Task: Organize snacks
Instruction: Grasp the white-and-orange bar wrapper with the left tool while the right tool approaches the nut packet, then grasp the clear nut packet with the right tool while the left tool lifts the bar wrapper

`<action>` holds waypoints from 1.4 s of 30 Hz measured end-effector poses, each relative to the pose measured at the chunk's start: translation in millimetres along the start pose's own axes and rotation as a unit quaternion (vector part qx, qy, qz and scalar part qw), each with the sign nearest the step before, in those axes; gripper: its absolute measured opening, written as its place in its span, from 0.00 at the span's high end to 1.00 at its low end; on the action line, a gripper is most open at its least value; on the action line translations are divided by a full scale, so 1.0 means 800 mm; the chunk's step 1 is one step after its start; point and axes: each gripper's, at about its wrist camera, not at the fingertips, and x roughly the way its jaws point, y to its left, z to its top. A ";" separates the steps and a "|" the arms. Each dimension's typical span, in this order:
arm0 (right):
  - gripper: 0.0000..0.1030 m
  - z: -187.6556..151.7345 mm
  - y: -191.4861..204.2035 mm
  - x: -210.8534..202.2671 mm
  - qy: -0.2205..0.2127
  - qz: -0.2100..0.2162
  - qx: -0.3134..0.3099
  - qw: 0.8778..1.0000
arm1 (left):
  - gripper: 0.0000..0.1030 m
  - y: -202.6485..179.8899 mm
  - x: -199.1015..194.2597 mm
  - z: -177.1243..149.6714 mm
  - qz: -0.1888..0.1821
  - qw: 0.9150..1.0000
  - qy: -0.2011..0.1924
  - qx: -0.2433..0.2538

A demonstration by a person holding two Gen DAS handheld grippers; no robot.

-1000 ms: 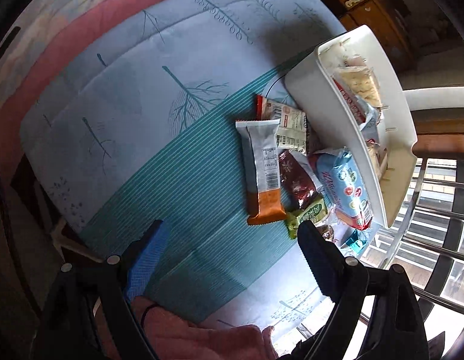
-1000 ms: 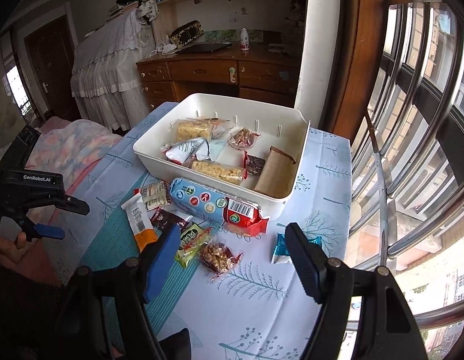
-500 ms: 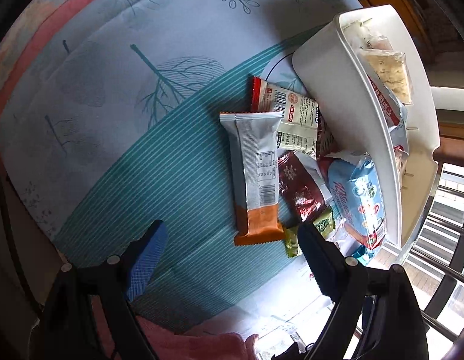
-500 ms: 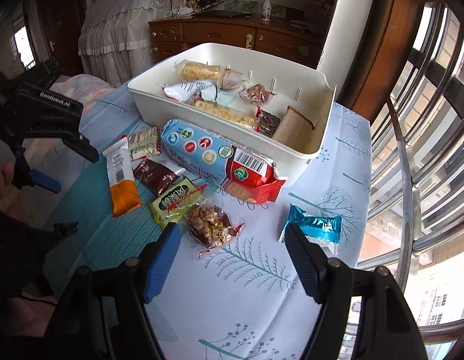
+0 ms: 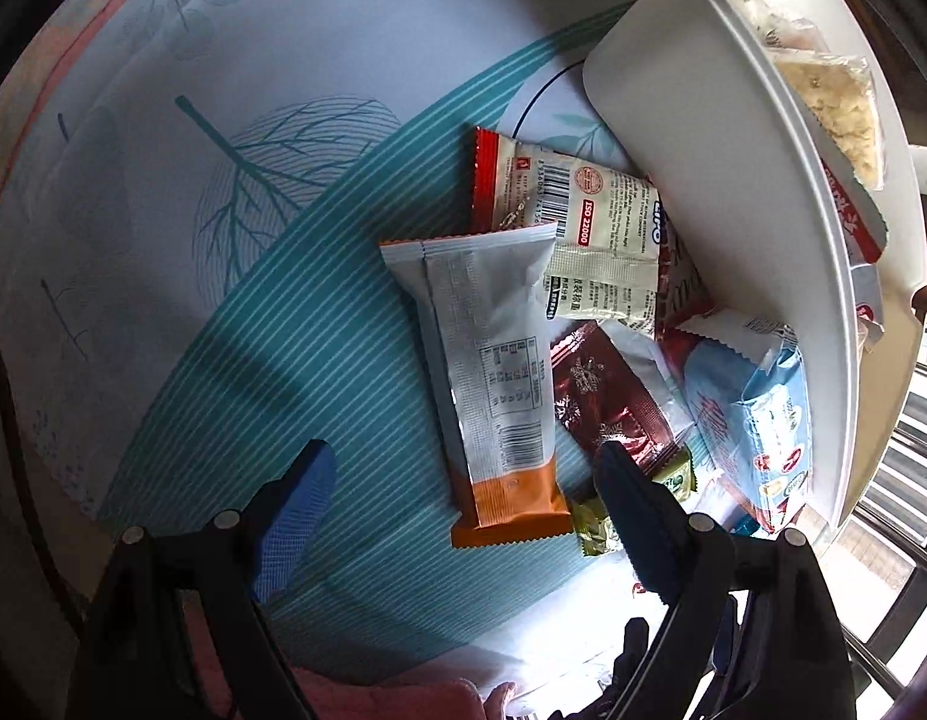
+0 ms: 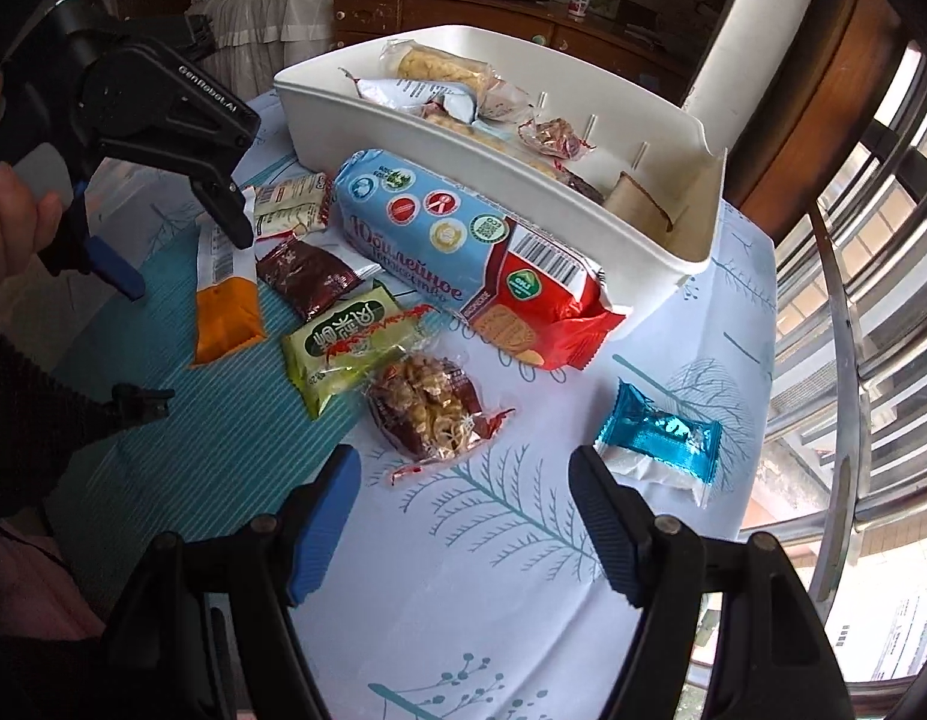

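Both grippers have come down toward the loose snacks over the last second, and the packets now loom much larger in each wrist view, which suggests the reach for the next pick is under way. The left gripper [image 5: 457, 480] hangs steeply over the silver bar with the orange end [image 5: 493, 396], its fingers spread wide with nothing between them; the orange end lies just ahead of the gap, so this bar looks like its target. The right gripper [image 6: 463, 480] has dropped over the clear nut packet [image 6: 430, 414], fingers likewise apart and empty, with the packet sitting just beyond their tips. A blue foil sweet [image 6: 658, 441] lies beside the right finger, well apart from the heap. The white bin [image 6: 583, 204] stands at the far side of the table [image 6: 493, 600], already holding several packets, while the blue biscuit pack [image 6: 463, 252], the green packet [image 6: 343, 342] and a dark red one [image 6: 310, 279] lie against its near wall. Whether either finger touches the cloth is hard to tell. Nothing is gripped yet, so closing comes next.
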 end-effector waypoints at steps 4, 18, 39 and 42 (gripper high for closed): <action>0.30 0.006 0.010 0.013 -0.001 -0.004 -0.022 1.000 | 0.18 -0.008 0.010 0.009 0.016 1.000 0.014 0.005; 0.40 0.025 0.029 0.061 0.019 -0.007 -0.063 0.998 | 0.43 -0.035 0.039 0.031 0.029 0.998 0.055 0.017; 0.57 0.017 0.016 0.048 0.046 0.028 -0.021 0.998 | 0.63 -0.026 0.014 -0.013 0.021 0.999 0.025 0.031; 0.57 0.019 0.015 0.037 0.039 0.027 -0.016 0.999 | 0.63 -0.028 0.002 -0.028 0.013 0.999 0.012 0.042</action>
